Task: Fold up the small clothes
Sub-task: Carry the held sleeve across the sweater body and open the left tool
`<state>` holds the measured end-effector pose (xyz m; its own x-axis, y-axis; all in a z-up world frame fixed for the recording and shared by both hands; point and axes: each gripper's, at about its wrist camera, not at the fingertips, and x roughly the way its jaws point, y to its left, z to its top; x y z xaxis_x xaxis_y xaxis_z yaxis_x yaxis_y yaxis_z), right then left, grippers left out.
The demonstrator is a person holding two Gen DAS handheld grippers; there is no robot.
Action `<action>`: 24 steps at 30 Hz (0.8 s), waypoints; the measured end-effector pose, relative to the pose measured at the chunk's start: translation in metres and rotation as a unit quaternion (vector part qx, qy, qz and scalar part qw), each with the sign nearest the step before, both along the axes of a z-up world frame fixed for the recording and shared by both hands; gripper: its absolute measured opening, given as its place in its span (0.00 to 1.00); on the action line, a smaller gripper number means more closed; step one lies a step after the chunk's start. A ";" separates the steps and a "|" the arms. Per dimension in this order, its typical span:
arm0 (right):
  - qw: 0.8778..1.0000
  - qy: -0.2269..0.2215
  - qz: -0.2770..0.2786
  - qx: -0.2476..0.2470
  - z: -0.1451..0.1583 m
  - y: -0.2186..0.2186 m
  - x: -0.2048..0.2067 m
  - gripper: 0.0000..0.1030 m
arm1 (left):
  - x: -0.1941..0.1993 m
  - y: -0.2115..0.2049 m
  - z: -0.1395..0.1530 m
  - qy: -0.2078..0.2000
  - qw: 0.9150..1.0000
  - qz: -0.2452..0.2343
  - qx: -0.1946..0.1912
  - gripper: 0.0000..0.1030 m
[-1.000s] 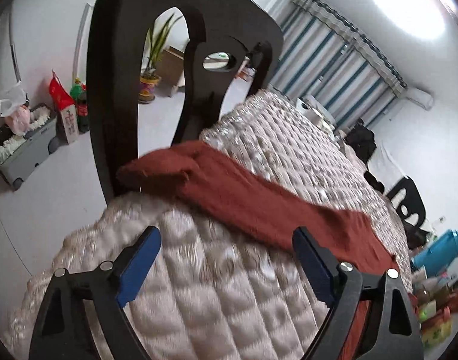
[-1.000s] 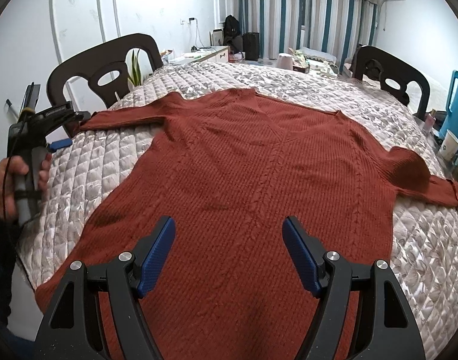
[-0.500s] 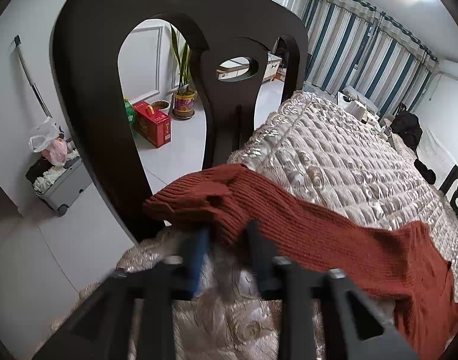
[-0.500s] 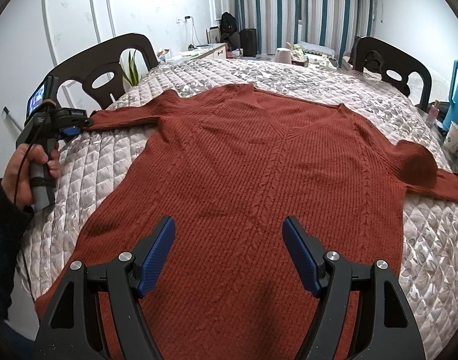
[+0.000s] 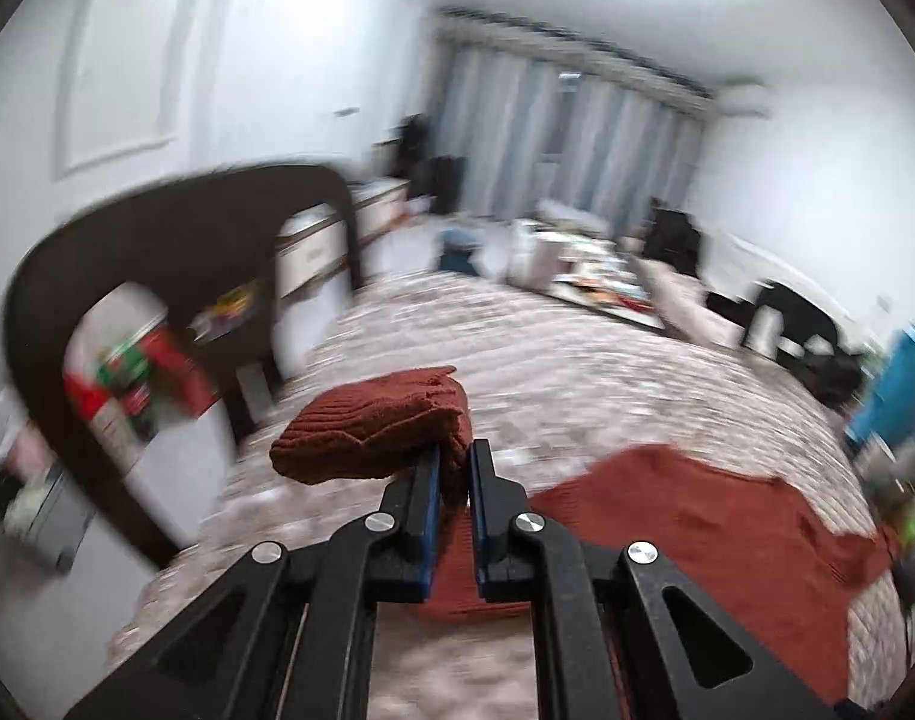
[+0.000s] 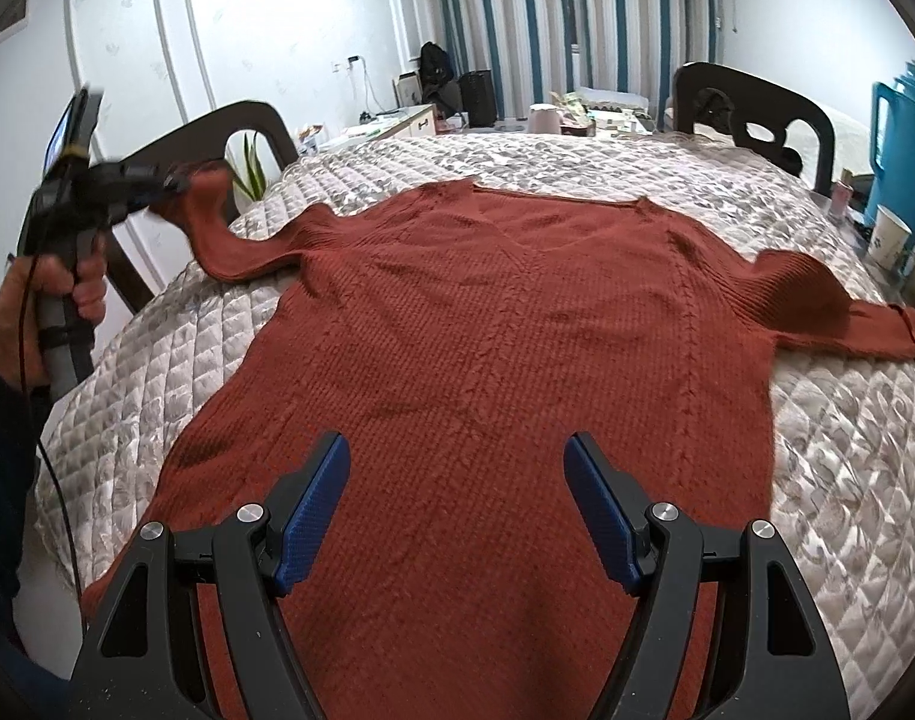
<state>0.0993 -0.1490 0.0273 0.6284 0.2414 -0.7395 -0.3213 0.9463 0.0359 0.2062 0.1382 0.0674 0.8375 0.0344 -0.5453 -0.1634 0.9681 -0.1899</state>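
A rust-red knit sweater point(image 6: 505, 348) lies flat, front up, on the quilted table point(image 6: 847, 420). My left gripper point(image 5: 455, 462) is shut on the end of the sweater's left sleeve point(image 5: 373, 432) and holds it lifted above the table; in the right wrist view the left gripper point(image 6: 175, 183) shows at the far left with the sleeve point(image 6: 217, 234) rising to it. My right gripper point(image 6: 454, 468) is open and empty, hovering over the sweater's lower body. The right sleeve point(image 6: 847, 318) lies on the table at the right.
A dark wooden chair point(image 6: 217, 138) stands at the table's left edge, just behind the lifted sleeve. Another chair point(image 6: 751, 114) stands at the far right. A blue jug point(image 6: 901, 144) and a paper cup point(image 6: 889, 237) are at the right edge.
My left gripper closed on the left sleeve's end and lifted it off the table, swinging toward the sweater's body. My right gripper stayed open over the lower body.
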 end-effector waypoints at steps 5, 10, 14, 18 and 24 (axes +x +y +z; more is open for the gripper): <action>1.000 -0.005 -0.021 0.004 0.003 -0.018 -0.007 0.72 | 0.021 -0.091 0.008 -0.010 0.990 -0.137 0.020 0.11; 0.999 0.001 -0.050 0.005 0.002 -0.040 -0.011 0.72 | 0.039 -0.163 -0.029 0.040 0.966 -0.255 0.015 0.11; 0.998 0.010 -0.067 0.012 -0.001 -0.055 -0.010 0.72 | 0.033 -0.196 -0.056 0.077 0.943 -0.321 0.032 0.22; 0.997 0.013 -0.075 0.025 -0.001 -0.066 -0.008 0.72 | 0.007 -0.189 -0.040 0.052 0.936 -0.349 0.005 0.48; 0.997 0.004 -0.063 0.034 0.008 -0.063 0.010 0.72 | -0.011 -0.137 -0.017 0.004 0.952 -0.305 -0.018 0.58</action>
<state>0.1096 -0.2120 0.0356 0.6516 0.2099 -0.7289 -0.1986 0.9746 0.1032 0.1952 0.0014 0.0502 0.6916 -0.4763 -0.5430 0.4262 0.8760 -0.2257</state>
